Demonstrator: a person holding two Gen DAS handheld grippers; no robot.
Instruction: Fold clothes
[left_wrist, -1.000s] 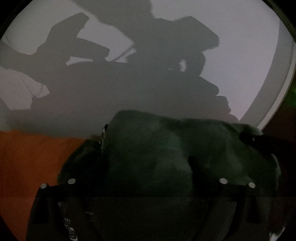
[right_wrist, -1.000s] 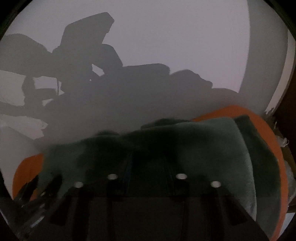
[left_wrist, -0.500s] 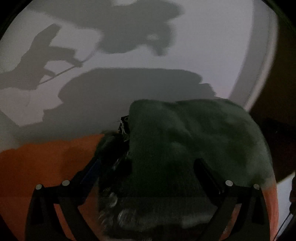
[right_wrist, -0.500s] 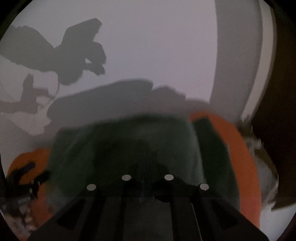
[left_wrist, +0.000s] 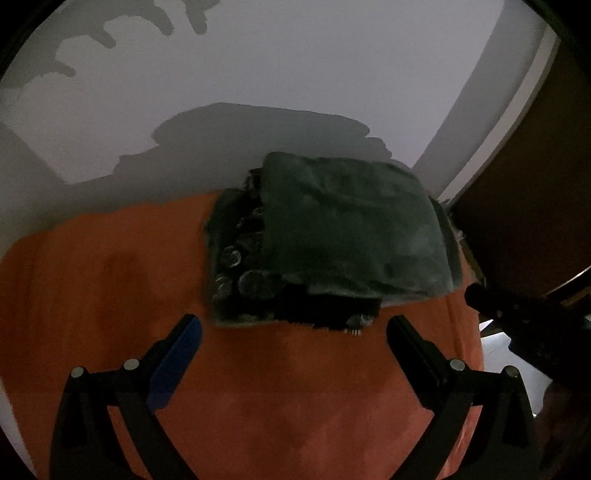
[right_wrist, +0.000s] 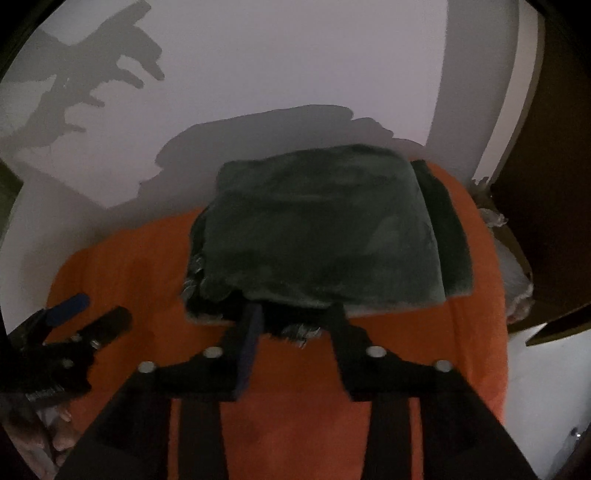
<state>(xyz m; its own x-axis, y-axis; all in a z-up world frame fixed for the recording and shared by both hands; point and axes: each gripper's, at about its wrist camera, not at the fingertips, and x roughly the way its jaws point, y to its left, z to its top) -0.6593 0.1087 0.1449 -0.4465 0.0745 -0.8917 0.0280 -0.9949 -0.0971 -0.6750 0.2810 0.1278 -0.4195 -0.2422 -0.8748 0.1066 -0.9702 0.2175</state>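
folded green garment (right_wrist: 317, 229) hides far orange cloth (right_wrist: 122, 258); cloth's near edge cut off.

No text, label, brand, number or sign can be read in either view; a pale strip on the left gripper (right_wrist: 85, 325) body, at eight o'clock, is too blurred to read.

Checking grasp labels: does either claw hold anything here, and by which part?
Nothing is held. Left claw and right claw are open, clear of the folded dark green garment; right jaws have just been opening.
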